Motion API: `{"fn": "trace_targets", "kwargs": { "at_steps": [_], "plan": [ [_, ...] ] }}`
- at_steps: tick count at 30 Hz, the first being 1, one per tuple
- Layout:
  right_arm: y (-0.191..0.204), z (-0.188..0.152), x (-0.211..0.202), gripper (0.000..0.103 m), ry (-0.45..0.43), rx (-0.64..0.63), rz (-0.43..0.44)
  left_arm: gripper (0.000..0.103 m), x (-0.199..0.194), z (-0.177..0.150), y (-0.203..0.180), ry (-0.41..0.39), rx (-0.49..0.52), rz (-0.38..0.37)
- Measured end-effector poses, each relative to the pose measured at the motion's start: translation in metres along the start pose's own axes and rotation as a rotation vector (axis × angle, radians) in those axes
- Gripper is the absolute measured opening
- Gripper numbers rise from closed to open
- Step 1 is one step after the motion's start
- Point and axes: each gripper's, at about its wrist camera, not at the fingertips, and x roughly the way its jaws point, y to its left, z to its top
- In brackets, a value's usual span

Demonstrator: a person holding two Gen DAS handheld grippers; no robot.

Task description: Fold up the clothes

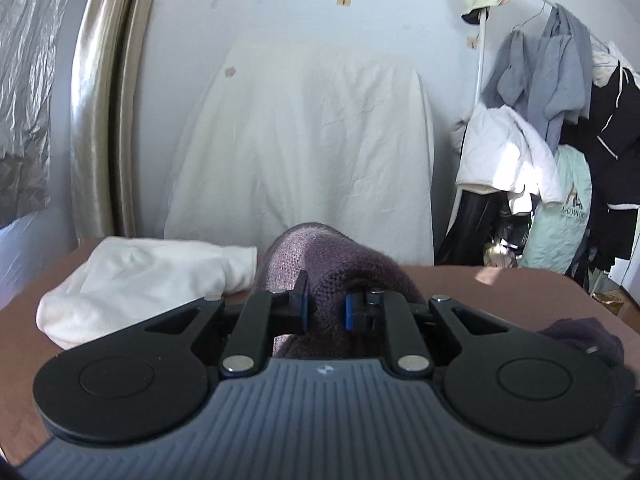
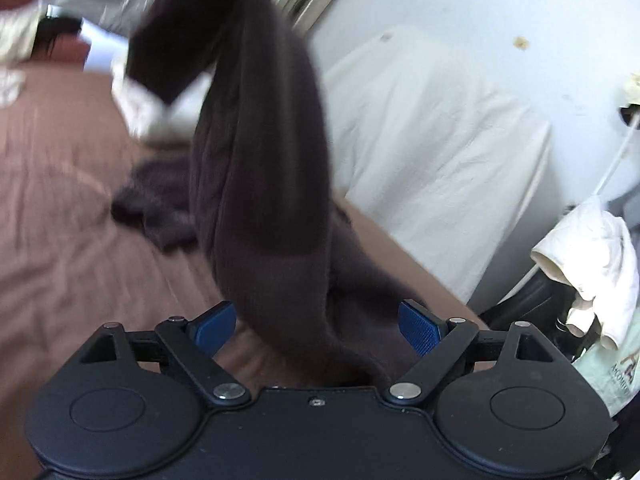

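The dark purple knit sweater [image 1: 340,276] is fuzzy and loosely bunched, hanging in a long column above the brown bed [image 2: 60,220], with a trailing part crumpled on the bedcover. The left tool [image 1: 326,304] points slightly downward, its blue pads nearly together and pinching a raised fold of the knit. The right tool [image 2: 316,324] tilts down with its jaws spread wide; the sweater drapes between them, gripped by neither pad. A folded white garment [image 1: 140,280] lies beside it.

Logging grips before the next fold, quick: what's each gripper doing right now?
Left gripper: shut on the purple sweater.
Right gripper: open, sweater between the jaws but not pinched.
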Motion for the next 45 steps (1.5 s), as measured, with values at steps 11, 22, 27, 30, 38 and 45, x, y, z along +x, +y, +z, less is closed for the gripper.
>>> {"fn": "trace_targets", "kwargs": {
  "at_steps": [11,22,27,30,38,45],
  "plan": [
    [-0.100,0.017,0.029,0.016,-0.003,0.486,0.039,0.014,-0.031,0.019,0.028,-0.078,-0.115,0.067],
    [0.031,-0.019,-0.071,0.017,0.044,0.456,0.665,0.017,-0.013,0.014,0.024,0.252,-0.112,-0.028],
    [0.053,-0.048,-0.055,0.021,0.163,0.554,0.714,0.018,0.024,-0.069,0.023,0.565,-0.147,0.041],
    [0.041,-0.050,-0.058,0.028,0.167,0.569,0.731,0.019,0.026,-0.103,0.031,0.648,-0.166,0.066],
    [-0.030,-0.101,-0.071,0.053,0.183,0.891,0.548,0.031,0.010,-0.087,0.046,0.522,-0.168,0.142],
    [-0.104,-0.156,-0.088,0.061,0.140,1.197,0.266,0.031,0.000,-0.077,0.037,0.428,-0.259,-0.024]
  ]
}}
